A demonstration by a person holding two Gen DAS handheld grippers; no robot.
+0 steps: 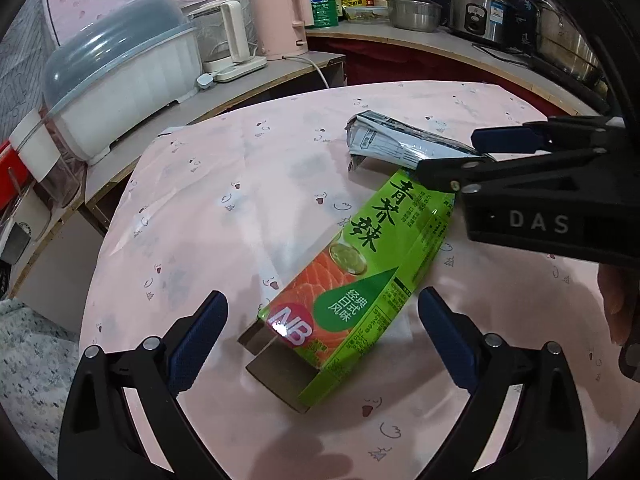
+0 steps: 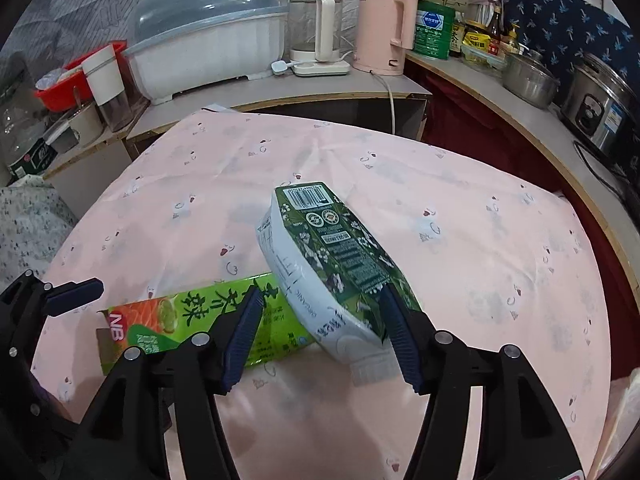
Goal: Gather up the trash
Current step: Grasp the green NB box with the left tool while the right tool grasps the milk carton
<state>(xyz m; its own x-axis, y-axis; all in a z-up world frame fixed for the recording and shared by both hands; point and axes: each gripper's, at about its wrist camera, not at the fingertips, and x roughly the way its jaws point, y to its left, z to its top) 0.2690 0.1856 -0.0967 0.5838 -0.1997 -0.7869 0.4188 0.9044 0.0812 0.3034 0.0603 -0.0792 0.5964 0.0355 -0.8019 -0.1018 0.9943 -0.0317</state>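
Note:
A flattened green wasabi box (image 1: pixel 352 280) lies on the pink table, its open end toward my left gripper (image 1: pixel 322 312), which is open with a finger on each side of that end. It also shows in the right wrist view (image 2: pixel 192 320). A crushed green-and-white drink carton (image 2: pixel 332 268) with a white cap lies partly on the box. My right gripper (image 2: pixel 320 320) is open around the carton's cap end, fingers close to its sides. In the left wrist view the carton (image 1: pixel 388 144) sits at the right gripper's fingertips.
The round table has a pink patterned cloth (image 2: pixel 480 240). Behind it a counter holds a covered dish rack (image 2: pixel 208 36), a glass kettle (image 2: pixel 316 28), a pink kettle (image 2: pixel 384 28), a green tin (image 2: pixel 434 30), steel pots (image 2: pixel 528 76) and a rice cooker (image 2: pixel 600 108).

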